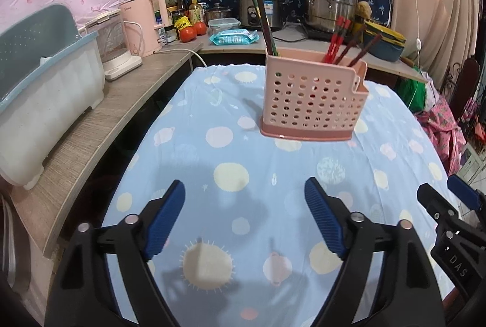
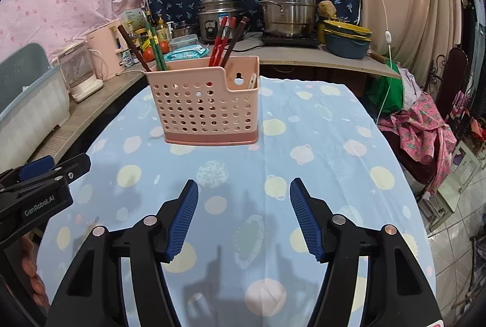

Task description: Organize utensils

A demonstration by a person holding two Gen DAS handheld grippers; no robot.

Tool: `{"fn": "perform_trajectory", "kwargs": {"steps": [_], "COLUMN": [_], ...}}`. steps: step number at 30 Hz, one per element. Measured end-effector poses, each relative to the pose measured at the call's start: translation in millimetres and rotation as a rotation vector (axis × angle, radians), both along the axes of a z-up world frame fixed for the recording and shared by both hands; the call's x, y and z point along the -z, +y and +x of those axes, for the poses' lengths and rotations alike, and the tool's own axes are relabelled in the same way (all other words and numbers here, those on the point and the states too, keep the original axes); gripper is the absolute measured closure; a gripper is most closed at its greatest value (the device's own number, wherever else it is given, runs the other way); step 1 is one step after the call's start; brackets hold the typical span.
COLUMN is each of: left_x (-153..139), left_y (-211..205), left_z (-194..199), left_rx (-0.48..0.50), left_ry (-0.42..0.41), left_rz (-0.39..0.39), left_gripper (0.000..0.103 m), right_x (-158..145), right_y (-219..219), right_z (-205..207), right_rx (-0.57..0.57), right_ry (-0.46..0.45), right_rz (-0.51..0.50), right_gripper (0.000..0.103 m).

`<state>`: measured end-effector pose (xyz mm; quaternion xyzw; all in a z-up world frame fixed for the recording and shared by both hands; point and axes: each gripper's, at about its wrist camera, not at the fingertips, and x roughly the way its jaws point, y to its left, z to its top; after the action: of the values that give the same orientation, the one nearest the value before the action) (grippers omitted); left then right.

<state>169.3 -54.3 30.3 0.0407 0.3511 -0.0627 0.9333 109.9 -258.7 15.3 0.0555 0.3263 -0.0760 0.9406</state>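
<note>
Right wrist view shows one pink holder [image 2: 206, 108] standing upright at the far middle of the blue tablecloth [image 2: 319, 151], with two green chopsticks [image 2: 158, 50] and one brown chopstick [image 2: 133, 49] in its left part, and two red chopsticks [image 2: 220, 41] plus one dark chopstick [image 2: 234, 40] in the middle. I hold my right gripper [image 2: 244, 217] low over the near cloth, jaws spread wide and empty. My left gripper [image 1: 244, 217] hovers level beside it, likewise gaping with nothing between its pads.
</note>
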Motion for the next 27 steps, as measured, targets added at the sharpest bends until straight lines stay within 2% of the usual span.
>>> {"fn": "perform_trajectory", "kwargs": {"steps": [11, 15, 18, 27], "left_x": [7.2, 8.9, 9.5, 7.8], "left_y": [-4.7, -3.9, -1.3, 3.4], "left_z": [-6.0, -6.5, -6.6, -8.4], "left_rx": [0.000, -0.010, -0.025, -0.048], "left_ry": [0.015, 0.026, 0.034, 0.028], "left_rz": [0.025, 0.024, 0.019, 0.019], "left_gripper": [0.012, 0.010, 0.009, 0.008], "right_x": [6.7, 5.1, 5.0, 1.8], "right_y": [-7.8, -6.3, -4.8, 1.6], "right_z": [-9.4, -10.3, -9.0, -11.4], "right_rx": [0.022, 0.022, 0.002, 0.011], "right_ry": [0.008, -0.001, 0.005, -0.017], "right_rz": [0.030, 0.020, 0.027, -0.019], "right_gripper": [0.019, 0.018, 0.007, 0.007]}}
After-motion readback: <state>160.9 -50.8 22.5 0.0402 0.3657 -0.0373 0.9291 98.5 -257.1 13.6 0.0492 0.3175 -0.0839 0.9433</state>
